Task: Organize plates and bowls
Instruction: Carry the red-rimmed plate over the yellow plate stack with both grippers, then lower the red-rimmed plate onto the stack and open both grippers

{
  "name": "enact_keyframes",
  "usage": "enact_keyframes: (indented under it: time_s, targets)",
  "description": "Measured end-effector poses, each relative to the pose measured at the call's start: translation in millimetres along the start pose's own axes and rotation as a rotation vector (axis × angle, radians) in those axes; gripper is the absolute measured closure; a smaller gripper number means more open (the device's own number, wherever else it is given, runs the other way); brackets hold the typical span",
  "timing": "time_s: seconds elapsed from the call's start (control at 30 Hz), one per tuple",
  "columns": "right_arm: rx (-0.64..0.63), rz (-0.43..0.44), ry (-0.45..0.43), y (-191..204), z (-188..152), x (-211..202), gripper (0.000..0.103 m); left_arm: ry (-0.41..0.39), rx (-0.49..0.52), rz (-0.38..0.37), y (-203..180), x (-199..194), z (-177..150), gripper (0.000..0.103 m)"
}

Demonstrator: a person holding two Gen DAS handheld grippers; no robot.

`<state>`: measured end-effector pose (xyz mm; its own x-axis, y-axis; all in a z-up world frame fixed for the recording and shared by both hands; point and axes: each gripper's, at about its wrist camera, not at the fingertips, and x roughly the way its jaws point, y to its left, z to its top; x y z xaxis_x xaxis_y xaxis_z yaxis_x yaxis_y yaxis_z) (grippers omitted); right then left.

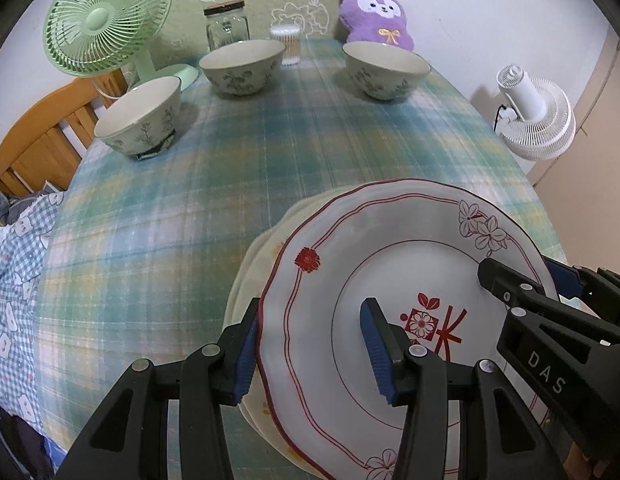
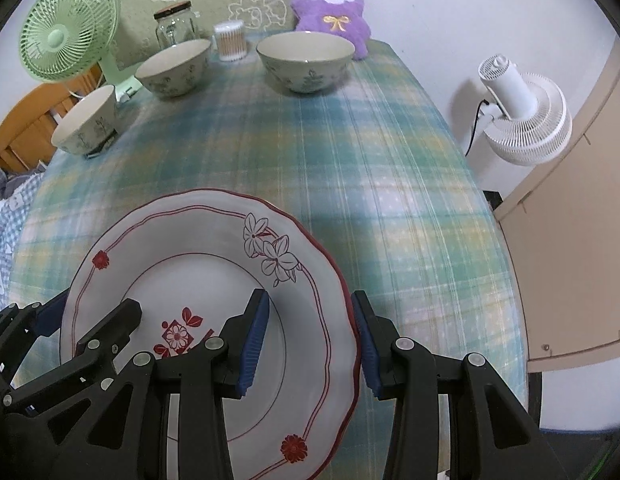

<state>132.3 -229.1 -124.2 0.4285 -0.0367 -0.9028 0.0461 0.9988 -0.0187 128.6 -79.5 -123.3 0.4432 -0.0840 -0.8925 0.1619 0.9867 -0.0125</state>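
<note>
You have the plates partly gathered, the bowls not at all.

On the left, your left gripper (image 1: 310, 344) has its fingers apart, straddling the left rim of the red-trimmed plate (image 1: 390, 248): one finger sits outside the edge, the other over the plate's well. Whether the pads actually press the rim I cannot tell. That plate sits over a cream plate (image 1: 269, 236), whose edge shows beneath it at the near side of the counter (image 1: 269, 152); I cannot tell whether it rests on it or is just above it. I judge this stack is in the making.

On the right, your right gripper (image 2: 310, 340) straddles the opposite rim the same way, fingers apart, contact unclear.

Left to do, in my judgement: settle this plate, then collect the bowls.

Containers, left to right along the far side:
- small bowl (image 1: 139, 116), empty, standing apart.
- middle bowl (image 1: 241, 66), empty as far as its inside shows.
- glass jar (image 1: 226, 26), lidded, apparently empty.
- clear tub of cotton swabs (image 1: 286, 45), filled.
- right bowl (image 1: 384, 70), empty as far as its inside shows.
</note>
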Motion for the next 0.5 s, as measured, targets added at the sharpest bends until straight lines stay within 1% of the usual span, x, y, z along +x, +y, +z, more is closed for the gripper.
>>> enact_keyframes:
  time_s: [0.13,0.3,0.5]
  targets:
    - [0.003,-0.007,0.016,0.4,-4.7,5.3,0.058,0.008,0.013,0.008,-1.2,3.5,-2.5,0.054]
    - [0.030,-0.013,0.033,-0.6,-5.0,8.2,0.058,-0.003,0.028,0.023,-6.7,5.0,-4.1,0.054]
    - [0.023,-0.049,0.041,1.7,-3.7,11.9,0.058,-0.004,0.056,0.050,-11.4,8.5,-2.4,0.054]
